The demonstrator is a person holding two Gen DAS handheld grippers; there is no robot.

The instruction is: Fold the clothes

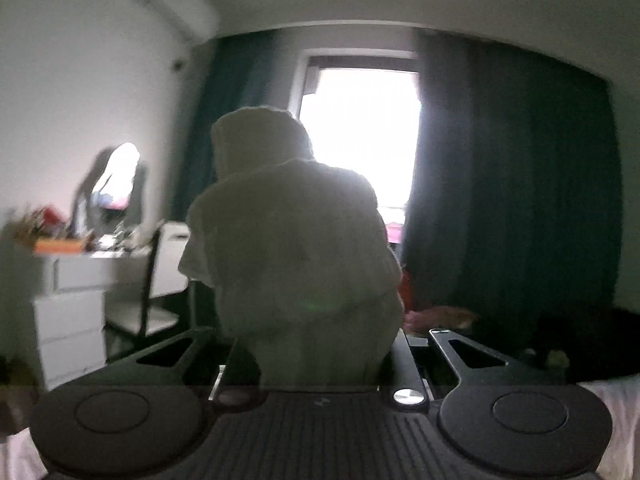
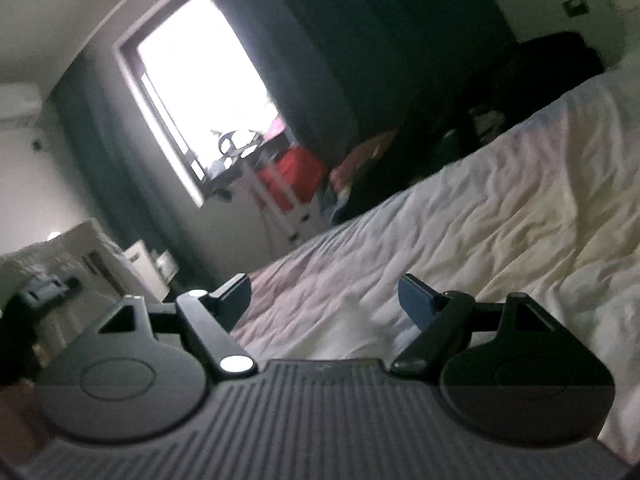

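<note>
A bunched white knitted garment fills the middle of the left wrist view, lifted up against the bright window. My left gripper is shut on its lower end, and the cloth hides the fingertips. In the right wrist view my right gripper stands open, tilted, low over a wrinkled white bed sheet, with nothing between its blue-padded fingers. A white garment also shows at the far left edge of the right wrist view, beside a dark device.
A bright window with dark green curtains lies ahead. A white dresser with a mirror and clutter, and a chair, stand at the left. Dark and red clothes pile beyond the bed's far edge.
</note>
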